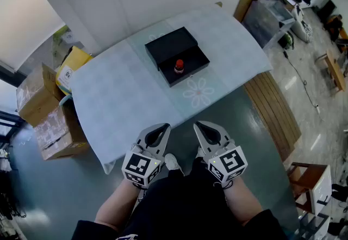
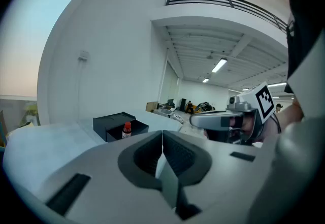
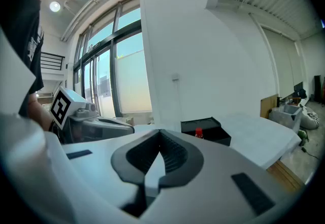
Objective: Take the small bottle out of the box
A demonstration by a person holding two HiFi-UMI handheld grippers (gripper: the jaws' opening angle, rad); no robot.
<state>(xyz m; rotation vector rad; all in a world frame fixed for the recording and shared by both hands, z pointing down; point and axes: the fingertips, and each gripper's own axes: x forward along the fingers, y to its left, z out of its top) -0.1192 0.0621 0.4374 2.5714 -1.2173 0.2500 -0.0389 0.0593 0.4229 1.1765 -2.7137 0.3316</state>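
Fingers [image 2: 177, 154] closed, pale tablecloth [image 1: 119, 100], grey floor [image 1: 255, 122]

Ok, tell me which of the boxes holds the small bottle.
The black box on the table, lid open, red-capped small bottle standing inside. The brown cardboard boxes sit on the floor beside the table.

I see the small bottle [image 1: 179, 65], red-capped and seemingly upright, standing inside the open black box [image 1: 194, 58], far across the table [image 1: 119, 103].

Box [image 1: 169, 45] matt black, likely cardboard; tablecloth [image 1: 119, 103] smooth.
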